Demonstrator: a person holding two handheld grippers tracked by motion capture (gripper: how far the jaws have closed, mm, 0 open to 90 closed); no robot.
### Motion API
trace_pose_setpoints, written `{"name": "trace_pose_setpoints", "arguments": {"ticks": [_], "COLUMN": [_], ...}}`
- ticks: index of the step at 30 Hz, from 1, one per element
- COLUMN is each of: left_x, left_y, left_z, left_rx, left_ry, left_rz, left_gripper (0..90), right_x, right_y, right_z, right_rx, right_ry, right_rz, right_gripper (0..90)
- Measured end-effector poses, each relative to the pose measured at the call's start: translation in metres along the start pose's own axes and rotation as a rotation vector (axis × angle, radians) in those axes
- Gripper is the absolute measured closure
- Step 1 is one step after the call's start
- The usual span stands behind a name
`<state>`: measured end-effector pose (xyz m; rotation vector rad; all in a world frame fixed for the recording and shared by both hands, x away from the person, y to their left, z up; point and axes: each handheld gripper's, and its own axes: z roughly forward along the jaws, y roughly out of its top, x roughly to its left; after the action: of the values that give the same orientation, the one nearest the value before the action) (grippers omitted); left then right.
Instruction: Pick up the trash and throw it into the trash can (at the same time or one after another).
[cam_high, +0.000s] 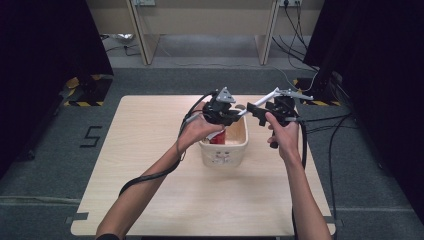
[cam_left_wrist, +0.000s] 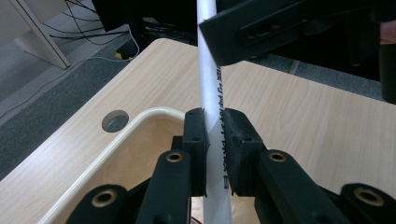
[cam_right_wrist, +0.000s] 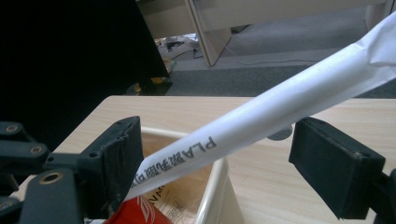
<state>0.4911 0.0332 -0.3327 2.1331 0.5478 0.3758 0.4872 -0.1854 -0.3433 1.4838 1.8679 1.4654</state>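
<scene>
Above the table (cam_high: 150, 200), from the high view, you hold both grippers close together over the cream bin (cam_high: 224, 150), which stands near the middle of the table. Your left gripper (cam_high: 235, 114) is over the bin's far-left part and your right gripper (cam_high: 257, 114) is just beside it, to the right. A white wrapped straw (cam_high: 256, 104) runs between them and goes on up toward the far right. Something red (cam_high: 217, 137) lies inside the bin, under your left hand (cam_high: 197, 127). Along the left gripper view, the jaws are closed on the straw (cam_left_wrist: 215, 121); the pads touch it on both sides, above the bin's rim (cam_left_wrist: 140, 122), and the printed text runs along the wrapper. The other gripper (cam_left_wrist: 280, 28) is seen higher, in front of the straw. Along the right gripper view, the jaws stand wide apart, and the straw (cam_right_wrist: 280, 107) passes between them at a slant without touching the right pad (cam_right_wrist: 336, 165); whether it touches the left pad (cam_right_wrist: 116, 158) I cannot tell. Below, the red packet (cam_right_wrist: 137, 212) lies in the bin (cam_right_wrist: 217, 186). I think the danger is a bad closing: if you shut the right jaws while the straw lies so slanted, it may slide out or bend. If you then pull too hard, the thin paper may tear at the wrong place, or the straw may slip from the left pads and fall into the bin.
</scene>
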Motion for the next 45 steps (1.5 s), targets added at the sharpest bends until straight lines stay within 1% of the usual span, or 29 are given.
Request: {"name": "trace_pose_setpoints", "arguments": {"ticks": [2, 3, 6, 7, 9, 10, 11, 12, 13, 15, 17, 18, 19, 20, 22, 23, 24, 25, 26, 27, 28, 29, 32, 35, 36, 38, 40, 43, 45], "left_x": [0.0, 0.001, 0.001, 0.001, 0.001, 0.001, 0.001, 0.001, 0.001, 0.001, -0.001, -0.001, -0.002, -0.002, -0.002, -0.002, -0.002, -0.001, 0.0, 0.0, 0.0, 0.001, 0.002, 0.004, 0.004, 0.005, 0.007, 0.008, 0.01], "left_y": [0.001, 0.002, 0.004, 0.004, 0.004, 0.004, 0.004, 0.004, 0.004, 0.003, 0.003, 0.003, 0.003, 0.002, 0.002, 0.002, 0.002, 0.001, 0.001, 0.001, 0.001, 0.001, -0.001, -0.006, -0.006, -0.01, -0.016, -0.02, -0.024], "left_z": [0.0, 0.0, 0.0, 0.001, 0.002, 0.004, 0.004, 0.006, 0.006, 0.007, 0.009, 0.009, 0.01, 0.011, 0.011, 0.011, 0.011, 0.01, 0.007, 0.007, 0.005, 0.003, -0.003, -0.01, -0.01, -0.014, -0.021, -0.027, -0.032], "left_rx": [-0.001, -0.003, 0.0, 0.004, 0.007, 0.013, 0.013, 0.017, 0.017, 0.022, 0.04, 0.04, 0.042, 0.044, 0.048, 0.051, 0.051, 0.051, 0.048, 0.048, 0.051, 0.052, 0.048, 0.055, 0.055, 0.054, 0.041, 0.032, 0.026], "left_ry": [0.001, 0.001, 0.002, 0.0, 0.001, 0.002, 0.002, 0.002, 0.002, -0.009, -0.015, -0.015, -0.015, -0.016, -0.018, -0.011, -0.011, -0.006, -0.002, -0.002, 0.0, 0.003, 0.01, 0.015, 0.015, 0.021, 0.02, 0.017, 0.018], "left_rz": [0.0, 0.0, 0.0, 0.001, 0.001, -0.001, -0.001, -0.004, -0.004, -0.013, -0.007, -0.007, -0.006, -0.007, -0.012, -0.018, -0.018, -0.024, -0.04, -0.04, -0.048, -0.054, -0.064, -0.072, -0.072, -0.081, -0.103, -0.116, -0.125], "left_gripper": [79.2, 79.3, 79.3, 79.2, 79.2, 79.2, 79.2, 79.1, 79.0, 78.8, 77.0, 76.6, 75.7, 75.7, 70.6, 63.2, 58.8, 55.8, 53.0, 50.6, 50.6, 48.4, 45.2, 41.8, 41.1, 39.9, 36.8, 34.7, 32.5], "right_x": [0.0, -0.001, -0.001, -0.001, 0.0, 0.0, 0.0, 0.001, 0.001, 0.002, 0.002, 0.002, 0.003, 0.003, 0.005, 0.007, 0.007, 0.009, 0.01, 0.01, 0.01, 0.011, 0.01, 0.011, 0.011, 0.012, 0.013, 0.012, 0.007], "right_y": [0.001, 0.001, 0.0, -0.001, -0.001, -0.001, -0.001, -0.001, -0.001, -0.001, -0.001, -0.001, -0.001, -0.001, -0.002, -0.002, -0.002, -0.002, -0.002, -0.002, -0.002, -0.002, -0.003, -0.004, -0.004, -0.005, -0.008, -0.011, -0.018], "right_z": [0.003, 0.006, 0.01, 0.012, 0.012, 0.011, 0.011, 0.01, 0.01, 0.009, 0.007, 0.007, 0.006, 0.006, 0.006, 0.006, 0.006, 0.006, 0.006, 0.006, 0.005, 0.005, 0.003, -0.001, -0.001, -0.004, -0.008, -0.01, -0.013], "right_rx": [-0.01, -0.015, -0.012, -0.015, -0.02, -0.028, -0.028, -0.032, -0.032, -0.033, -0.039, -0.039, -0.036, -0.036, -0.036, -0.035, -0.035, -0.04, -0.041, -0.041, -0.038, -0.036, -0.03, 0.003, 0.003, 0.019, 0.043, 0.051, 0.068], "right_ry": [0.012, 0.038, 0.044, 0.043, 0.041, 0.041, 0.041, 0.032, 0.032, 0.022, 0.024, 0.024, 0.024, 0.024, 0.022, 0.026, 0.026, 0.039, 0.043, 0.043, 0.045, 0.045, 0.028, -0.007, -0.007, -0.031, -0.052, -0.045, -0.047], "right_rz": [0.032, 0.075, 0.082, 0.077, 0.074, 0.064, 0.064, 0.032, 0.032, 0.012, -0.01, -0.01, -0.027, -0.027, -0.046, -0.058, -0.058, -0.064, -0.069, -0.069, -0.072, -0.073, -0.086, -0.131, -0.131, -0.165, -0.197, -0.194, -0.193], "right_gripper": [19.4, 22.9, 26.3, 31.0, 32.7, 35.9, 35.9, 38.6, 38.6, 41.0, 43.4, 43.4, 44.6, 44.6, 45.6, 46.3, 46.3, 46.4, 46.4, 46.4, 46.3, 45.8, 44.1, 40.7, 40.7, 38.4, 33.8, 30.8, 26.8]}}
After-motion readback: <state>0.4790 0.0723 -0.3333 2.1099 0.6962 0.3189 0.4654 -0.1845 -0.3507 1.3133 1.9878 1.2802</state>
